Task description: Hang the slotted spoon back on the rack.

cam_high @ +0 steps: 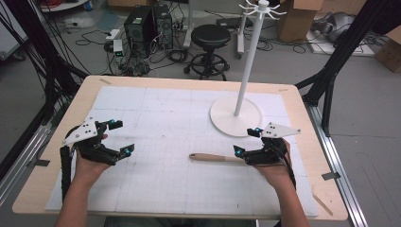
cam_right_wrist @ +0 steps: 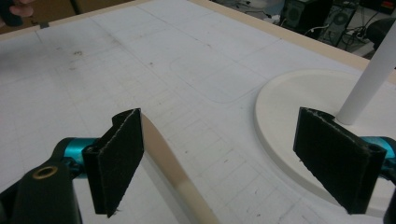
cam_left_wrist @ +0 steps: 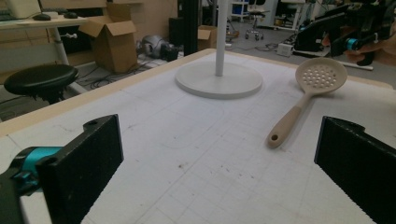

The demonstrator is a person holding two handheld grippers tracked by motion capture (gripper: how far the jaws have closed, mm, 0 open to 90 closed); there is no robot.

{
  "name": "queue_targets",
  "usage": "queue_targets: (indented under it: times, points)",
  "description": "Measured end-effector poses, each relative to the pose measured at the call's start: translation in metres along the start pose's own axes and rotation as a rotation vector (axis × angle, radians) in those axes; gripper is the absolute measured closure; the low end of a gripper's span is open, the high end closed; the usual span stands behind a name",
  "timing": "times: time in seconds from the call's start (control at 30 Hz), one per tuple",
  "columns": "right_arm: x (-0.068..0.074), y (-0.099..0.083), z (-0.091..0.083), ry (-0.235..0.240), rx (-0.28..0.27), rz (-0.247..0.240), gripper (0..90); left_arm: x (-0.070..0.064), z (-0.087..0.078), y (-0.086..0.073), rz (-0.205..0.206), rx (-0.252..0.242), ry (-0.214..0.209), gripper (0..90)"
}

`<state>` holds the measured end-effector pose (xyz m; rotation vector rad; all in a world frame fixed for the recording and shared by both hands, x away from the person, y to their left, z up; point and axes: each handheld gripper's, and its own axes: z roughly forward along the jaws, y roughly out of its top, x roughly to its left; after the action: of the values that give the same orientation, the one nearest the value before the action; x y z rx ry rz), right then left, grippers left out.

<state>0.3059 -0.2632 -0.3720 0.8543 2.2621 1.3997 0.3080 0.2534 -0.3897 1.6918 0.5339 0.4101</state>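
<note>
A beige slotted spoon lies flat on the white mat; its wooden handle (cam_high: 212, 157) points left, and its perforated head (cam_left_wrist: 321, 76) lies under my right gripper. My right gripper (cam_high: 245, 141) is open above the head end. In the right gripper view the handle (cam_right_wrist: 173, 170) runs between the two pads, close to the left one (cam_right_wrist: 116, 158), and I cannot tell whether they touch. My left gripper (cam_high: 120, 137) stands open over bare mat at the left, well away from the spoon, with nothing between its fingers (cam_left_wrist: 84, 158).
A white hook stand has its round base (cam_high: 235, 116) on the mat behind the right gripper, and its pole (cam_high: 248, 71) rises tall. The gridded mat (cam_high: 165, 123) covers most of the wooden table. A black stool (cam_high: 210, 38) and computer cases stand on the floor beyond.
</note>
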Motion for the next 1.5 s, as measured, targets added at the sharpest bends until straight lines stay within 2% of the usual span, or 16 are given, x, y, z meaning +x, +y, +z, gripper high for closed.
queue_targets:
  times: [0.2, 0.43, 0.6, 0.63, 0.67, 0.73, 0.77, 0.8, 0.93, 1.03, 1.13, 1.23, 1.4, 1.5]
  points:
    - [0.002, 0.002, 0.004, 0.013, 0.009, -0.012, 15.7, 0.001, -0.003, 0.001, 0.006, 0.001, 0.008, 1.7]
    - [0.0, 0.007, 0.009, 0.012, 0.053, -0.053, 15.7, 0.0, -0.009, 0.007, 0.021, -0.015, 0.021, 1.7]
    - [0.0, 0.01, 0.022, 0.031, 0.121, -0.072, 15.7, 0.0, -0.008, 0.008, 0.024, -0.013, 0.021, 1.7]
    - [0.0, 0.011, 0.029, 0.04, 0.163, -0.091, 15.8, 0.0, -0.008, 0.008, 0.025, -0.013, 0.02, 1.7]
    - [0.0, 0.011, 0.029, 0.04, 0.163, -0.091, 15.8, 0.0, -0.008, 0.009, 0.027, -0.014, 0.018, 1.7]
    - [0.001, 0.012, 0.035, 0.059, 0.194, -0.104, 15.8, -0.001, -0.008, 0.008, 0.026, -0.01, 0.017, 1.7]
    - [0.002, 0.012, 0.042, 0.075, 0.229, -0.118, 15.8, -0.001, -0.008, 0.008, 0.029, -0.006, 0.018, 1.7]
    - [0.002, 0.012, 0.042, 0.075, 0.229, -0.118, 15.8, -0.001, -0.008, 0.008, 0.03, -0.005, 0.02, 1.7]
    - [0.004, 0.008, 0.054, 0.11, 0.31, -0.132, 16.8, 0.0, -0.009, 0.01, 0.033, -0.01, 0.024, 1.7]
    - [0.008, 0.005, 0.062, 0.114, 0.37, -0.172, 17.1, 0.001, -0.009, 0.009, 0.033, -0.008, 0.032, 1.7]
    - [0.01, 0.003, 0.068, 0.118, 0.404, -0.192, 17.7, 0.001, -0.01, 0.009, 0.033, -0.003, 0.032, 1.7]
    - [0.011, 0.001, 0.072, 0.142, 0.437, -0.203, 24.4, 0.0, -0.009, 0.01, 0.034, -0.006, 0.031, 1.7]
    - [0.012, -0.002, 0.076, 0.134, 0.486, -0.217, 27.6, 0.001, -0.01, 0.01, 0.041, -0.012, 0.041, 1.7]
    - [0.011, -0.002, 0.077, 0.133, 0.494, -0.217, 30.1, 0.001, -0.011, 0.01, 0.042, -0.012, 0.044, 1.7]
